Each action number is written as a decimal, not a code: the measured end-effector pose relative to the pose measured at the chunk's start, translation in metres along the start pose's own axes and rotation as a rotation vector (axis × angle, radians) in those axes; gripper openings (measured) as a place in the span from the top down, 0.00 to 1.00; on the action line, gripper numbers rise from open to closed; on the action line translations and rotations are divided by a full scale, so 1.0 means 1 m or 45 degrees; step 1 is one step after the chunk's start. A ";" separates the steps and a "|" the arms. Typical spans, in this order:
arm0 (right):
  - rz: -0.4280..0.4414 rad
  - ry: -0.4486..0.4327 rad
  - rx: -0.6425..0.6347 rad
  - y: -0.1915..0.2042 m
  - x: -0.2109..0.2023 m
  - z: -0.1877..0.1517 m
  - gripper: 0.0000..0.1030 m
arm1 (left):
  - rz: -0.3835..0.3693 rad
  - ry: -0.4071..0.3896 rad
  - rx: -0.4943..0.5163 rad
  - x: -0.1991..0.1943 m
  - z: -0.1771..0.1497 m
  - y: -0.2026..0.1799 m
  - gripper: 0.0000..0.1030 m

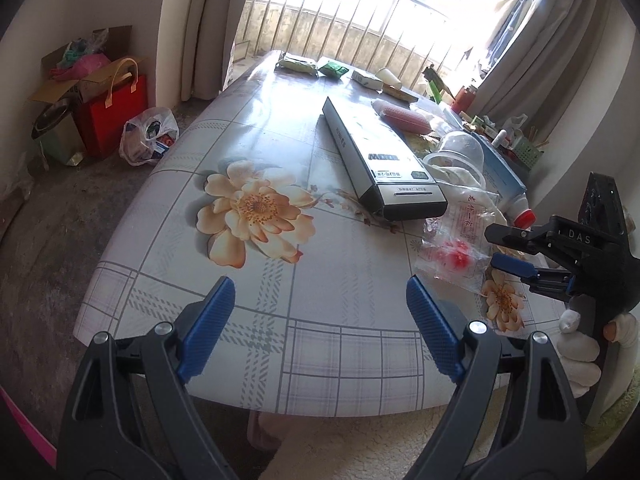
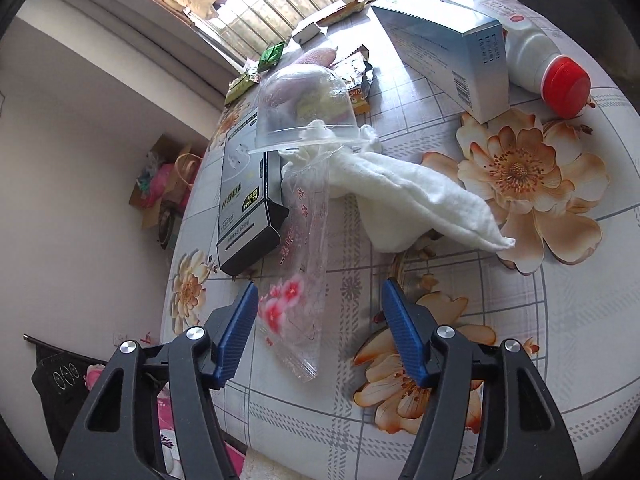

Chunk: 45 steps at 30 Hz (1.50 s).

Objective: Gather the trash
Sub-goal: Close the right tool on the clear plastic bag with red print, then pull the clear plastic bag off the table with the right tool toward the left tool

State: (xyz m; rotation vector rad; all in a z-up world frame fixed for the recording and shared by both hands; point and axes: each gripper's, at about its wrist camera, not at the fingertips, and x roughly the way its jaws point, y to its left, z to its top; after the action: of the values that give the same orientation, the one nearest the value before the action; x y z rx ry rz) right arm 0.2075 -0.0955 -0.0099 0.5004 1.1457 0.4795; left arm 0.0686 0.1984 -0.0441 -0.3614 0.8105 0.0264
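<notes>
A clear plastic bag with pink flower print (image 2: 298, 300) lies on the floral table (image 2: 520, 340) and also shows in the left wrist view (image 1: 456, 248). My right gripper (image 2: 318, 306) is open, its jaws on either side of the bag's near part, just above it; it also shows in the left wrist view (image 1: 494, 248). A white cloth (image 2: 420, 196) and a clear plastic dome cup (image 2: 306, 108) lie beyond the bag. My left gripper (image 1: 320, 300) is open and empty above the table's near edge.
A long black-and-silver box (image 1: 376, 156) lies mid-table. A blue-white box (image 2: 444, 36) and a white bottle with red cap (image 2: 548, 68) lie on the right. Snack packets (image 1: 298, 65) sit at the far end. A red bag (image 1: 110, 118), cardboard box and plastic bag (image 1: 150, 140) stand on the floor at left.
</notes>
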 end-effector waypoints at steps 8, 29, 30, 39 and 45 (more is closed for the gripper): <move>-0.037 0.011 0.026 0.003 0.007 -0.003 0.57 | -0.017 0.013 -0.002 -0.003 -0.005 0.003 0.19; 0.074 0.057 0.118 -0.017 -0.003 -0.015 0.92 | -0.020 0.011 0.034 -0.014 -0.009 -0.002 0.19; 0.082 0.062 0.122 -0.019 -0.006 -0.016 0.92 | -0.021 0.010 0.041 -0.014 -0.009 -0.005 0.19; 0.138 0.150 0.094 -0.029 -0.014 -0.035 0.93 | -0.010 0.048 0.085 -0.007 -0.008 -0.021 0.19; 0.172 0.222 0.036 -0.032 -0.014 -0.051 0.93 | -0.038 0.070 0.097 0.000 -0.009 -0.030 0.19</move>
State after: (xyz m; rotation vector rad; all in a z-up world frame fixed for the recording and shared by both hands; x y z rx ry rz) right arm 0.1579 -0.1231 -0.0360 0.5718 1.2922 0.6346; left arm 0.0674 0.1670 -0.0405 -0.3032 0.8582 -0.0425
